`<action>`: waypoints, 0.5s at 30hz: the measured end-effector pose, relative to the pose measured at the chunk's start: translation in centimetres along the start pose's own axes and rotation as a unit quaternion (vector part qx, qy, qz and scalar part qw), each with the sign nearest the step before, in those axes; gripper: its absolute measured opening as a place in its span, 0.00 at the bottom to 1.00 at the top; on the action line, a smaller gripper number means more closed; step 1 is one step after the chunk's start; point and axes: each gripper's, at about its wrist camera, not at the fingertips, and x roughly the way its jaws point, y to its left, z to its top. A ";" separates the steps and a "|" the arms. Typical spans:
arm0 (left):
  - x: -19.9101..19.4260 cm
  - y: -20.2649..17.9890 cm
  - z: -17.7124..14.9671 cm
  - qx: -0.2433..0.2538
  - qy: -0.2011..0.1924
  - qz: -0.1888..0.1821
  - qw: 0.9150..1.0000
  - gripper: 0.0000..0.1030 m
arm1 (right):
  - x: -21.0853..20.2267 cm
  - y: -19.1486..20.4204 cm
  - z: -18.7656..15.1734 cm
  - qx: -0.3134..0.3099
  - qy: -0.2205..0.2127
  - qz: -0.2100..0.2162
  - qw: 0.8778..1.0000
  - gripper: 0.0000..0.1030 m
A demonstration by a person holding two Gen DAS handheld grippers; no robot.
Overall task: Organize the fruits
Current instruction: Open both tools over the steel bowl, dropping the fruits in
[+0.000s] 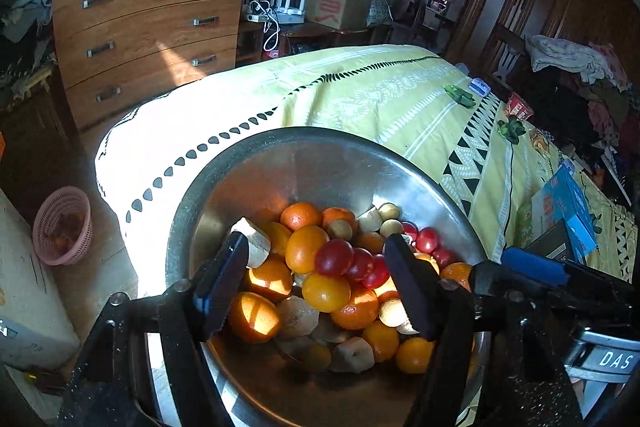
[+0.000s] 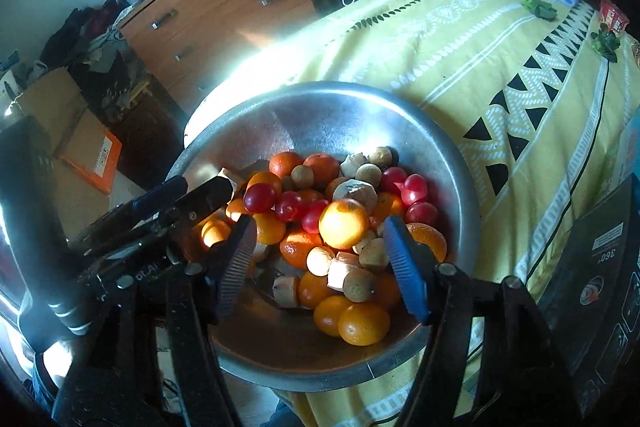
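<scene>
Two grippers hover over one steel bowl (image 1: 224,163) that rests on a yellow patterned cloth (image 1: 360,91). The left gripper (image 1: 316,279) stands with its jaws wide apart and nothing pressed between them. Directly beneath and between its fingers lies the heap of fruit: oranges (image 1: 306,249), red plums (image 1: 334,258) and pale brown fruits (image 1: 298,315). A cut pale piece (image 1: 252,241) sits just beyond its left fingertip. The right gripper (image 2: 320,247) is likewise spread wide and empty. A sunlit orange (image 2: 343,223) lies between and just ahead of its fingers, small brown round fruits (image 2: 374,254) just inside its right finger, red plums (image 2: 414,189) farther ahead. In the right wrist view, the left gripper enters from the left, over the bowl's rim.
</scene>
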 end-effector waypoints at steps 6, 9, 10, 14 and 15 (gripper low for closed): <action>-2.5 0.2 0.2 -0.013 -0.040 0.000 0.999 0.77 | -4.1 0.5 -0.3 -0.006 -0.059 -0.018 0.998 0.71; -4.6 -0.4 0.4 -0.011 -0.071 -0.004 0.997 0.80 | -7.2 0.5 -1.2 -0.020 -0.100 -0.051 0.993 0.72; -5.4 -0.7 0.5 -0.008 -0.083 -0.002 0.997 0.80 | -8.3 0.3 -1.6 -0.023 -0.115 -0.065 0.991 0.74; -9.6 -2.5 0.6 0.006 -0.138 0.000 0.990 0.89 | -14.3 -1.0 -3.7 -0.017 -0.179 -0.154 0.972 0.78; -10.8 -3.1 0.5 0.010 -0.156 -0.002 0.988 0.92 | -15.5 -1.5 -4.3 -0.016 -0.191 -0.179 0.965 0.82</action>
